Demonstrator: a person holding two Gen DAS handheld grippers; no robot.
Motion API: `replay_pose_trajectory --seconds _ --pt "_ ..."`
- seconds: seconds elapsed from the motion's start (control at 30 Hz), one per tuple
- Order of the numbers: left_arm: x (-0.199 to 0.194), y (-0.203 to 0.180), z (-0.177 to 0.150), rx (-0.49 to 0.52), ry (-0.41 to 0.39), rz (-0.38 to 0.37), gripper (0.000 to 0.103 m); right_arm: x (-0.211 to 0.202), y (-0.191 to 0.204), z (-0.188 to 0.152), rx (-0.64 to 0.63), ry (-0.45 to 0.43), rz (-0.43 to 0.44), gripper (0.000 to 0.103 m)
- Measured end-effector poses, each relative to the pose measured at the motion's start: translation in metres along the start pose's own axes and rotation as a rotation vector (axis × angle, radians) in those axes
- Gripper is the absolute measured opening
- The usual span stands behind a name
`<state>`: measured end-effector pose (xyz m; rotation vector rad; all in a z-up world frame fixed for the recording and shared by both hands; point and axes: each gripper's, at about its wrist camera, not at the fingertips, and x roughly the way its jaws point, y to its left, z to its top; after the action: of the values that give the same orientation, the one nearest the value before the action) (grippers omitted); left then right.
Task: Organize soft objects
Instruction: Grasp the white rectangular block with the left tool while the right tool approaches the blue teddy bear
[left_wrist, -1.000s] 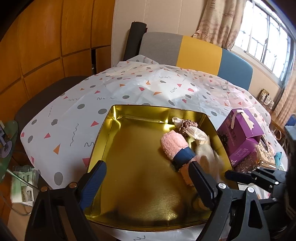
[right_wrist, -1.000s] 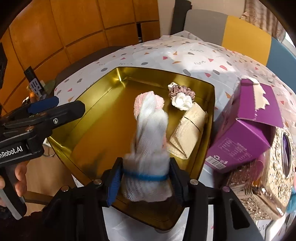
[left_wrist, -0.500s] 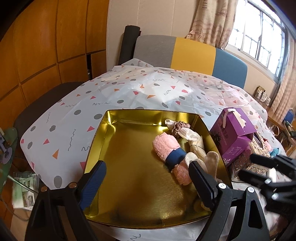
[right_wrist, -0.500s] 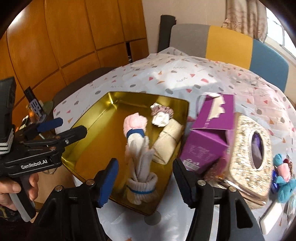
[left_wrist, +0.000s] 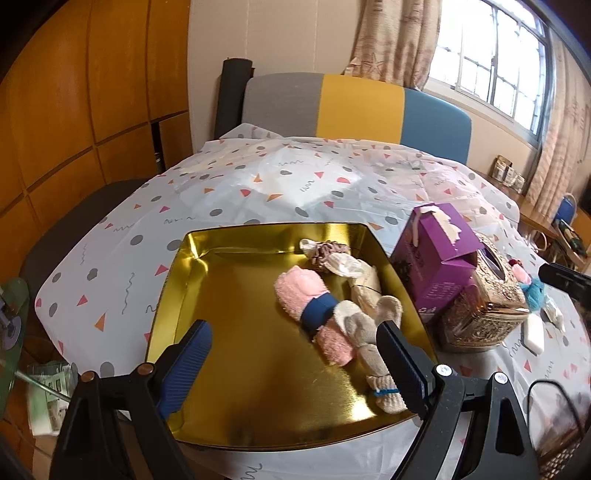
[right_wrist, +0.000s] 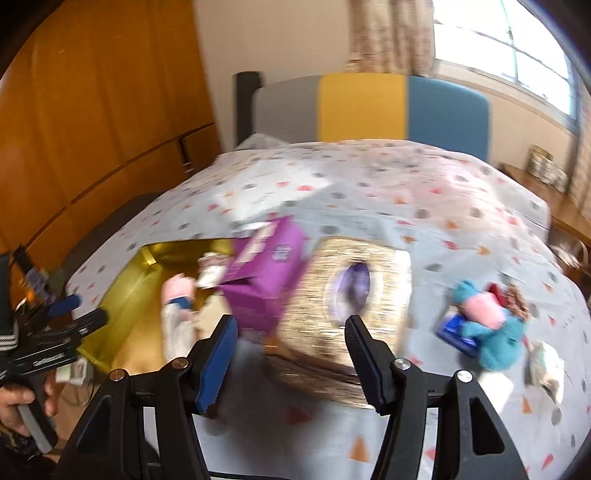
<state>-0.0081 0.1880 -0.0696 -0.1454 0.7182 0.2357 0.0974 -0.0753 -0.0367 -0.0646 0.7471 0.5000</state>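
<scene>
Left gripper (left_wrist: 291, 354) jaws wide apart, nothing between them, hovering over the near edge of the gold tray (left_wrist: 236, 295). Right gripper (right_wrist: 290, 354) jaws also apart and empty, above the tablecloth (right_wrist: 369, 177) in front of the gold tissue box (right_wrist: 388, 280); right view is motion-blurred.

In the left view, the tray's right half holds the soft items: pink towel roll (left_wrist: 303, 291) with a navy band at centre, cream sock bundle (left_wrist: 365, 339) touching it at 4 o'clock and reaching the tray's near right corner, beige folded cloth (left_wrist: 364, 286) at 2 o'clock of the roll, scrunchies (left_wrist: 325, 253) at the far right corner. Tray's left half is bare gold.

Purple box (left_wrist: 436, 258) just beside the tray's right rim, tissue box touching it at 4 o'clock.

In the right view, a teal-and-pink plush (right_wrist: 491, 325) lies on the cloth at 3 o'clock of the tissue box, well apart from the tray, with a white crumpled item (right_wrist: 546, 365) near it at 4 o'clock. The left gripper shows at 9 o'clock, held in a hand (right_wrist: 18, 402).
</scene>
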Motion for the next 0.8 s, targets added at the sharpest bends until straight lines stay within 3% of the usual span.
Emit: replay_pose_trajectory --seconds 0.43,0.6,0.8 --pt "-0.010 -0.035 0.003 0.101 -0.015 -0.053 0.091 -0.035 -0.135 -0.020 0.322 -0.078 -0.318 0.061" --pt "-0.016 -0.060 0.005 0.162 -0.025 -0.105 0.091 -0.049 -0.186 -0.034 0.456 -0.123 -0.439 0.061" --pt "-0.032 -0.109 0.012 0.289 -0.062 -0.224 0.091 -0.057 -0.245 -0.062 0.621 -0.154 -0.598 0.061"
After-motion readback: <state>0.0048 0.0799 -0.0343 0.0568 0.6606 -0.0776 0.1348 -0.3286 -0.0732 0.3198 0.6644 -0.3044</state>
